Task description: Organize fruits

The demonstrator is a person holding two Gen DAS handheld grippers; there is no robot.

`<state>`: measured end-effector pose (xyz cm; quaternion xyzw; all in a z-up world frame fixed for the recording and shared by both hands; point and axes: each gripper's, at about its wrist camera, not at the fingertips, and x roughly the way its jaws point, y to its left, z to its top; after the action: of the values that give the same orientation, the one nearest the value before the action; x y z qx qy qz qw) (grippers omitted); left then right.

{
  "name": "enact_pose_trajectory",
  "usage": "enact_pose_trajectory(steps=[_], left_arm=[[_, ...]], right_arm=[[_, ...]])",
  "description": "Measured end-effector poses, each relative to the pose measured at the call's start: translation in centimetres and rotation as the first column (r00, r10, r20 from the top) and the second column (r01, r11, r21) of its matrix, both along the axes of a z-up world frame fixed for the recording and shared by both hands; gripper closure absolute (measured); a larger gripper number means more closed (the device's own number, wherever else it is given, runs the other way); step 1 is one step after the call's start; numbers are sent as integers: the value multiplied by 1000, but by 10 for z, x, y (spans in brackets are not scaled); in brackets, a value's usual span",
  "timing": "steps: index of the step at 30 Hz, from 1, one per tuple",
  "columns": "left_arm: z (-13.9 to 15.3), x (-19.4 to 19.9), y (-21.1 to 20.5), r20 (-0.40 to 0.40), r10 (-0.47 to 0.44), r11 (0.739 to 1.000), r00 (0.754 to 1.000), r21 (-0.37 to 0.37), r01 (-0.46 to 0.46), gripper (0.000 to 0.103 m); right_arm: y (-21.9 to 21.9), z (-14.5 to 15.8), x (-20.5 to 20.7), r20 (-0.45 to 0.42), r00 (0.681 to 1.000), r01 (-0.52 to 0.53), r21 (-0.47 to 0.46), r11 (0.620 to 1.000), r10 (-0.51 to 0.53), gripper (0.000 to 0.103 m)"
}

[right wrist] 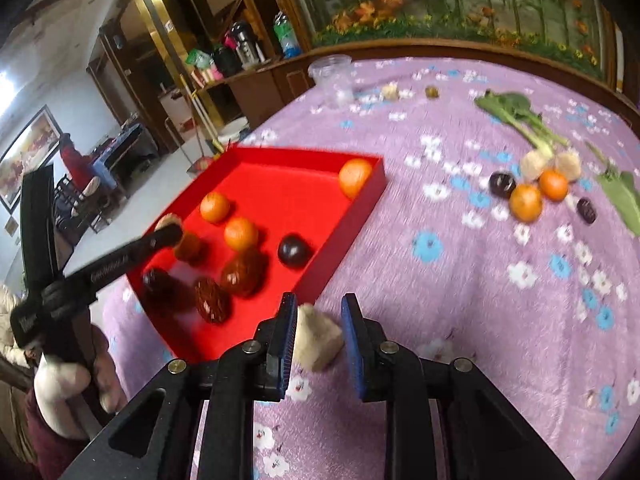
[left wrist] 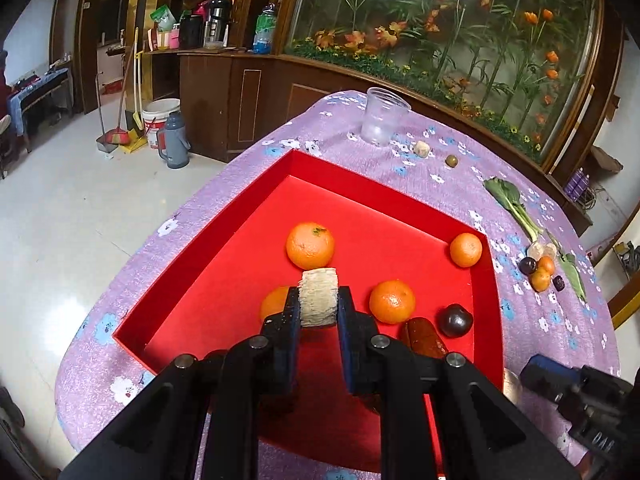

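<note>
The left gripper (left wrist: pixel 319 300) is clamped on a pale fibrous cylinder (left wrist: pixel 319 297), held over the red tray (left wrist: pixel 224 240). Just past it at twelve o'clock sits an orange (left wrist: pixel 310 245); a second orange (left wrist: pixel 392 301) lies at three o'clock, a third (left wrist: pixel 465 249) in the tray's far corner at two o'clock, and a fourth (left wrist: pixel 274 302) is half hidden behind the left finger. A dark plum (left wrist: pixel 455 319) and a brown-red date (left wrist: pixel 424 340) rest near the tray's right wall.

The right gripper (right wrist: pixel 319 326) is closed on a pale blocky piece (right wrist: pixel 318 338), though the blur hides how firmly the right pad meets it. It hangs over the counter (right wrist: pixel 460 300) just outside the tray's near corner, the tray (right wrist: pixel 352 216) lying at eleven o'clock.

The counter is round, covered in a purple cloth printed with flowers. At one o'clock in the right wrist view lies a loose cluster (right wrist: pixel 536 188) of small oranges, dark plums and pale pieces, beside leafy greens (right wrist: pixel 516 114). A clear plastic cup (right wrist: pixel 332 80) stands near the far edge at twelve o'clock.

The middle of the cloth between tray and cluster is bare. Beyond the counter's far edge runs a wooden cabinet under a glass panel of flowers; to the left the edge drops to a pale tiled floor (left wrist: pixel 60 220) with a broom, a bucket and a grey flask.
</note>
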<state>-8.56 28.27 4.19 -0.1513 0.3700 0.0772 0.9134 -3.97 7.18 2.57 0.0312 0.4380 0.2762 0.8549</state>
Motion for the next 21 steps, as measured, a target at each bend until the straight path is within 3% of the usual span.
enact_pose_trajectory(steps=[4,5,10,16,21], left_arm=[[-1,1,0,-8,2,1000,1000,9,-2,87],[-1,2,0,-10,3,1000,1000,8,-3,87],[-1,2,-5,-15,-6,1000,1000,12,6,87],[-2,3,-6,-36,-22,1000,999,19,23,86],[-1,5,-6,-40,-11,1000,999,11,11,63]], right_arm=[[9,-10,-6,2,999,-39,-19,999,39,47],[9,-10,-7,24,999,-34,-25,999,34,45],[5,-12,-9,44,998,-46,-37,998,47,38],[0,-15,-12,40,992,-117,-35,993,118,38],[7,-21,-12,79,982,-159,-167,973,174,38]])
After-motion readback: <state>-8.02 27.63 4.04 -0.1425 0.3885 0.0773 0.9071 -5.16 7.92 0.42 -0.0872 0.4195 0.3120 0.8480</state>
